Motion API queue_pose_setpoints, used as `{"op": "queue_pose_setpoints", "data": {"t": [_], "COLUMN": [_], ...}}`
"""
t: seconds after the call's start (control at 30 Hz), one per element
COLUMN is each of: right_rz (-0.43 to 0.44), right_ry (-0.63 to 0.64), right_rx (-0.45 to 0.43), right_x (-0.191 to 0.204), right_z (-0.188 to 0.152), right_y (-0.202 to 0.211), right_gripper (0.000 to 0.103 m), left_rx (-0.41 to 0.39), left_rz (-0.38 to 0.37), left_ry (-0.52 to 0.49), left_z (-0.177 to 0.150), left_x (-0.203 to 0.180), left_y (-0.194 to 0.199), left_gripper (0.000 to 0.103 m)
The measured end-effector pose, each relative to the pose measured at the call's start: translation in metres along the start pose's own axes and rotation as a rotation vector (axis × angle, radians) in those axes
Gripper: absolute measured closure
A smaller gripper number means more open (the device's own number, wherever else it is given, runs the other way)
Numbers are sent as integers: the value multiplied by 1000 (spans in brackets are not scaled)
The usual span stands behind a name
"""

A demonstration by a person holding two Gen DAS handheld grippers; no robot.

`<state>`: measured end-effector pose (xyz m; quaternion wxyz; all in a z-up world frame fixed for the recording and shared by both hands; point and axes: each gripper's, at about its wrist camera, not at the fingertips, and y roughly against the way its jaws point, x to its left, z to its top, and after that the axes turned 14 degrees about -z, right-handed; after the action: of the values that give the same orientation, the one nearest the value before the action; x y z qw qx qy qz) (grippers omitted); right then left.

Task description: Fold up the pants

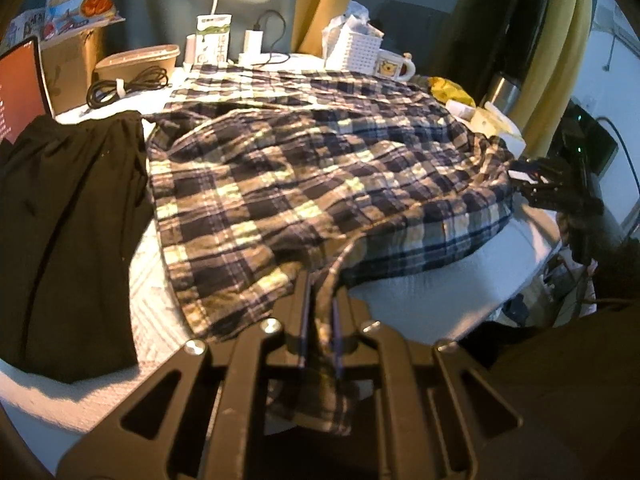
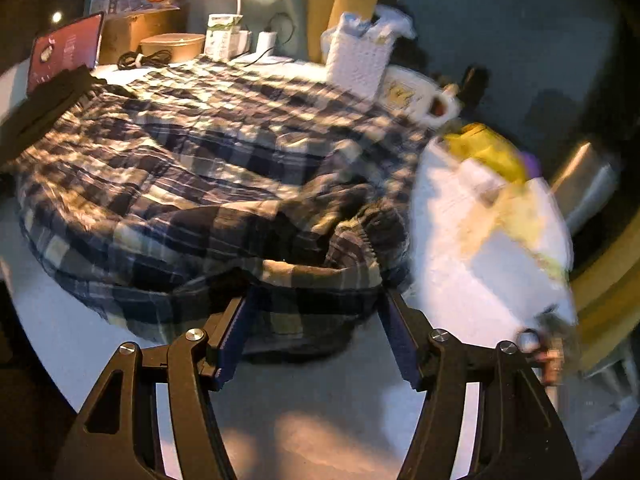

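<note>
Plaid pants [image 1: 304, 176] in navy, white and tan lie spread and rumpled over a white table [image 1: 432, 292]. My left gripper [image 1: 320, 304] is shut on the pants' near edge, and a fold of plaid cloth hangs down between its fingers. My right gripper [image 2: 316, 320] is open, its fingers on either side of the pants' bunched near edge [image 2: 312, 276], which looks like the waistband. The pants fill the middle of the right wrist view [image 2: 208, 168], which is blurred. The right gripper also shows at the pants' right end in the left wrist view [image 1: 532, 184].
A black garment [image 1: 68, 240] lies left of the pants. At the back stand a laptop [image 1: 20, 92], a bowl [image 1: 136, 62], coiled cable [image 1: 124, 88], chargers [image 1: 252, 46], a white basket [image 1: 356, 50] and a mug [image 1: 394, 65]. White and yellow packets [image 2: 492, 200] lie at the right edge.
</note>
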<state>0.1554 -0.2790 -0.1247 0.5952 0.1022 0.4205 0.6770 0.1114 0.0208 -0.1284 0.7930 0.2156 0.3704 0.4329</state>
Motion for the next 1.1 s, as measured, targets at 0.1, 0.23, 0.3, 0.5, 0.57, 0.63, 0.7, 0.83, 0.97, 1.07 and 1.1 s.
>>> {"op": "queue_pose_setpoints", "data": {"t": [0.1, 0.23, 0.3, 0.5, 0.57, 0.63, 0.7, 0.83, 0.97, 1.07, 1.1], "right_rz": [29, 12, -16, -43, -51, -52, -61, -71, -77, -82, -81], "right_ry": [-35, -59, -82, -214, -246, -270, -295, -343, -399, -423, -429], "right_rx": [-8, -57, -88, -156, -177, -190, -214, -246, -273, -283, -283], "right_x": [-3, -7, -11, -40, -48, -53, -60, -75, -91, -101, -102], "right_z": [2, 7, 11, 24, 33, 42, 54, 72, 94, 106, 109], "right_y": [-2, 8, 17, 35, 38, 40, 40, 38, 31, 22, 19], "right_gripper": [94, 98, 98, 98, 98, 98, 98, 98, 98, 98, 98], "left_rx": [-19, -60, -77, -128, -140, -155, -175, -209, -222, -226, -225], "left_rz": [0, -4, -1, 8, 14, 24, 31, 44, 67, 80, 83], "left_ry": [-8, -24, -39, -60, -75, -96, -118, -170, -234, -269, -276], "left_z": [10, 28, 38, 69, 81, 95, 111, 146, 183, 210, 219], "left_x": [-3, -8, -9, -5, -5, -5, -5, -4, -3, 4, 8], "left_y": [3, 11, 16, 28, 28, 30, 31, 33, 24, 15, 10], "left_gripper": [94, 94, 94, 94, 94, 94, 94, 94, 94, 94, 94]}}
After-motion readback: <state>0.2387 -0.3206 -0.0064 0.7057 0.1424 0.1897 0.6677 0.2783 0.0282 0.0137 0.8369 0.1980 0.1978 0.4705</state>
